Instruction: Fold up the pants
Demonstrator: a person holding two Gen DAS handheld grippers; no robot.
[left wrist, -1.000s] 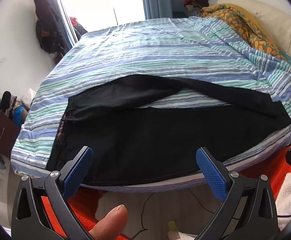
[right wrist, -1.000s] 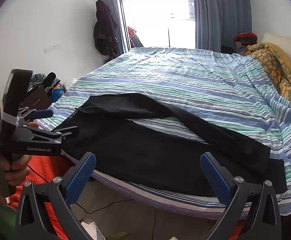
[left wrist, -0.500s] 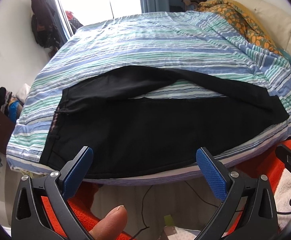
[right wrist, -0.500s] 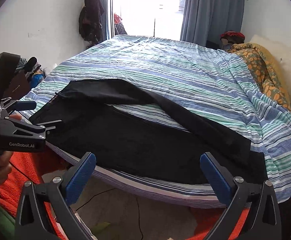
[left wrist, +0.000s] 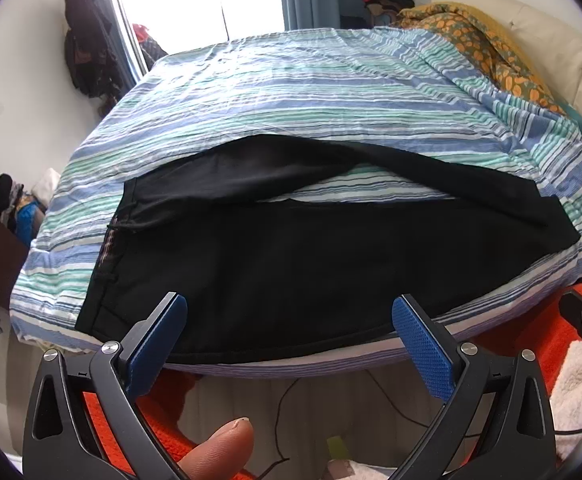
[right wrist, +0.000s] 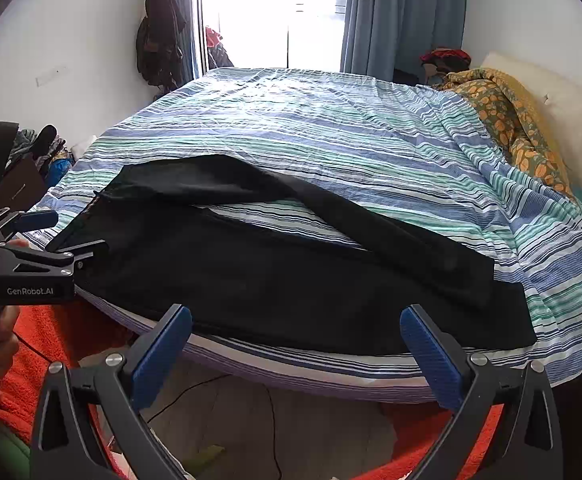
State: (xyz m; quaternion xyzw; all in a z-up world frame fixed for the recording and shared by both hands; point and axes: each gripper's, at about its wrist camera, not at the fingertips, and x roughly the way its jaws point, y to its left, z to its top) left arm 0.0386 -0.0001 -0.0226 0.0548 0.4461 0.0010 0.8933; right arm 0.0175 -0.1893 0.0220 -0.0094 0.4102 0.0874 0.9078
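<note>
Black pants point(left wrist: 299, 264) lie flat along the near edge of a striped bed point(left wrist: 291, 80), waistband at the left, legs reaching right, the far leg splayed apart from the near one. They also show in the right wrist view point(right wrist: 291, 276). My left gripper point(left wrist: 289, 320) is open and empty, hovering just off the bed edge before the near leg. My right gripper point(right wrist: 295, 332) is open and empty, off the bed edge near the leg ends. The left gripper also shows in the right wrist view point(right wrist: 51, 236) by the waistband.
An orange-patterned blanket point(right wrist: 507, 120) and a cream pillow point(right wrist: 563, 120) lie at the bed's right. Orange fabric point(left wrist: 531, 328) and cables lie on the floor below the bed edge. Dark clothes hang by the window point(right wrist: 159, 36). Clutter sits at the left wall.
Both grippers have risen and tilted so the pants sit lower and closer in view; the right one has drawn nearer the bed. Both stay open. The pants have not moved.
</note>
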